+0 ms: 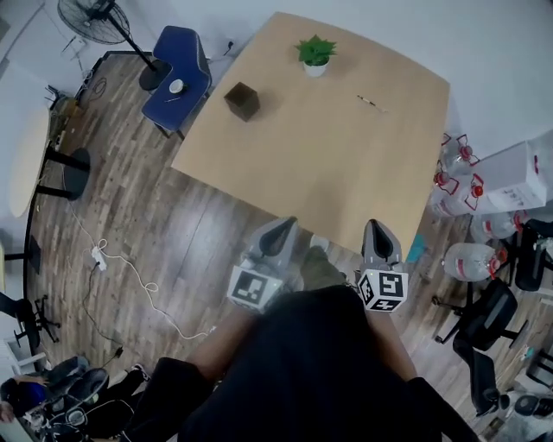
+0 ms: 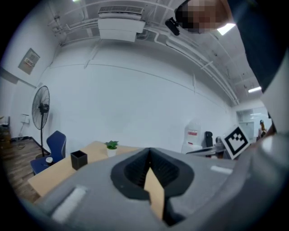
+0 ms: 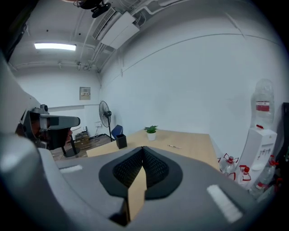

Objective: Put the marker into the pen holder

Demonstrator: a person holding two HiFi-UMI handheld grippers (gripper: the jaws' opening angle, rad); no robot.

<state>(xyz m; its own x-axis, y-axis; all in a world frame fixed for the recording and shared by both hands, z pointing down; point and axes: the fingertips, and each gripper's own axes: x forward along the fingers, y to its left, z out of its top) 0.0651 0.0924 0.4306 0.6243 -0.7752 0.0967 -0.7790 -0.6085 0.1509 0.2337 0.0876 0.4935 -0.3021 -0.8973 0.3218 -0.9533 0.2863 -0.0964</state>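
A thin marker (image 1: pixel 371 104) lies on the wooden table (image 1: pixel 346 164) near its far right side, and it also shows as a small stick in the right gripper view (image 3: pixel 173 146). The black pen holder (image 1: pixel 242 101) stands upright toward the table's far left (image 2: pixel 78 159) (image 3: pixel 121 142). Both grippers are held short of the table's near edge, apart from both objects. My left gripper (image 1: pixel 283 226) (image 2: pixel 149 151) is shut with nothing in it. My right gripper (image 1: pixel 378 226) (image 3: pixel 143 148) is likewise shut and empty.
A small potted plant (image 1: pixel 315 54) stands at the table's far edge, between holder and marker. A blue chair (image 1: pixel 177 76) and a fan (image 1: pixel 99 19) stand left of the table. Water bottles (image 1: pixel 458 168) and office chairs (image 1: pixel 492 311) crowd the floor on the right.
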